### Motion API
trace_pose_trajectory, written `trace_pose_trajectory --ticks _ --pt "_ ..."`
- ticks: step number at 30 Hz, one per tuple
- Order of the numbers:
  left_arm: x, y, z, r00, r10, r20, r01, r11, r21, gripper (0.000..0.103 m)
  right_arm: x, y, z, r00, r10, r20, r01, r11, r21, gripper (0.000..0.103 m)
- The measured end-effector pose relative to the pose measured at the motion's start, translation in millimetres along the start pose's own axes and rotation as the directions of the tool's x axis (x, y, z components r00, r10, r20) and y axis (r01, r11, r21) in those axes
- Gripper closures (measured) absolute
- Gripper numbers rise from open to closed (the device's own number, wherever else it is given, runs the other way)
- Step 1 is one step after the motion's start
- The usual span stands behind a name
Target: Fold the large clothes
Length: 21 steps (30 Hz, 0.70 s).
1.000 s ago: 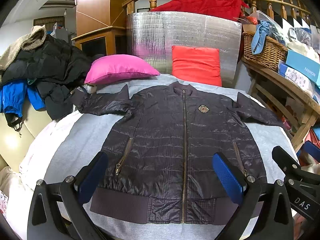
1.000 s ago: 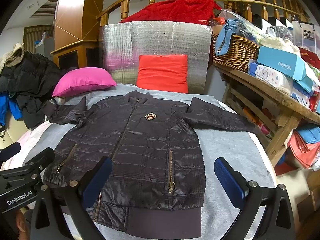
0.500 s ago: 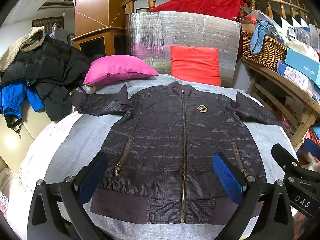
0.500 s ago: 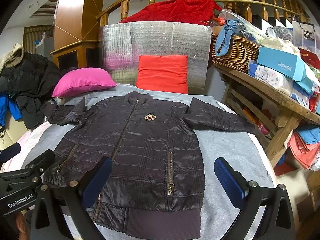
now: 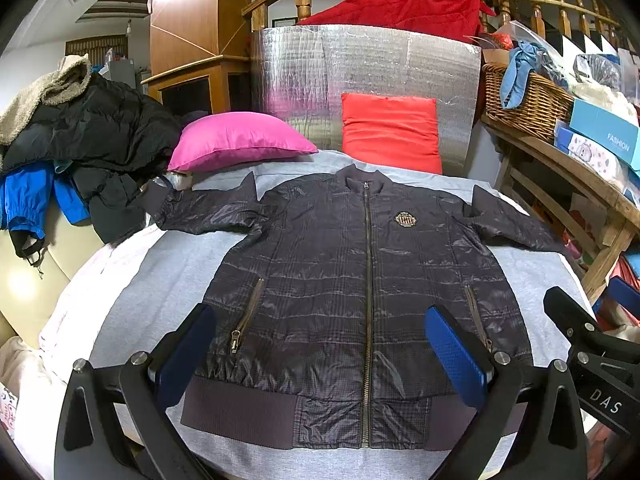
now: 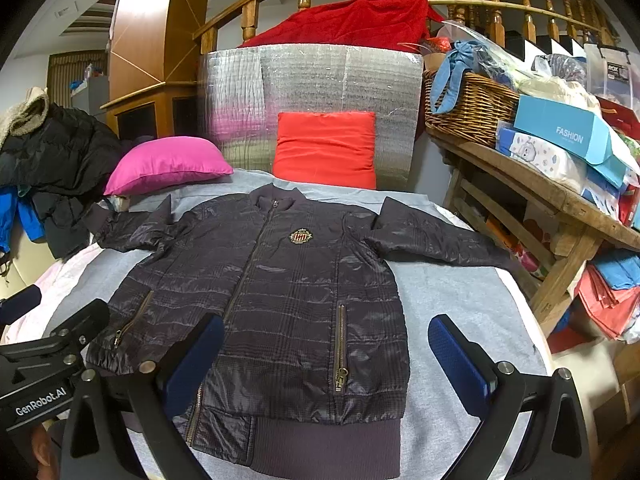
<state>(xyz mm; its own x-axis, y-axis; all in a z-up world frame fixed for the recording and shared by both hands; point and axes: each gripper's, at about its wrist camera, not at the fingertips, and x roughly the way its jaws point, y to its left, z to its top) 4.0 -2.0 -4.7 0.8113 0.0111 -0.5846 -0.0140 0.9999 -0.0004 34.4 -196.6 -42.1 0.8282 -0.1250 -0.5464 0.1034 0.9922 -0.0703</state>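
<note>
A dark quilted zip jacket (image 5: 360,280) (image 6: 280,300) lies flat, front up and zipped, on a grey-covered bed (image 5: 168,272) (image 6: 452,292), both sleeves spread sideways. A crest badge (image 5: 405,219) (image 6: 301,237) sits on its chest. My left gripper (image 5: 320,350) hovers open above the jacket's hem, holding nothing. My right gripper (image 6: 324,356) hangs open over the jacket's lower right part, also with nothing in it. In the left wrist view the right gripper's body (image 5: 592,344) shows at the right edge; in the right wrist view the left gripper's body (image 6: 48,364) shows at the left edge.
A pink pillow (image 5: 236,142) and a red cushion (image 5: 390,132) lie at the bed's head against a silver foil panel (image 5: 360,68). Dark coats (image 5: 80,136) are heaped on the left. A wooden shelf (image 6: 540,188) with a wicker basket (image 6: 468,108) and boxes stands on the right.
</note>
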Motion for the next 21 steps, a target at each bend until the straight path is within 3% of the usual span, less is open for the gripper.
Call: trace_pose_trajectory --ticks 21 --pt "1 5 0 1.0 -0.002 -0.005 0.002 1.0 -0.012 0.0 -2 -3 1 1.0 -0.003 0.001 0.003 1.0 0.006 0.0"
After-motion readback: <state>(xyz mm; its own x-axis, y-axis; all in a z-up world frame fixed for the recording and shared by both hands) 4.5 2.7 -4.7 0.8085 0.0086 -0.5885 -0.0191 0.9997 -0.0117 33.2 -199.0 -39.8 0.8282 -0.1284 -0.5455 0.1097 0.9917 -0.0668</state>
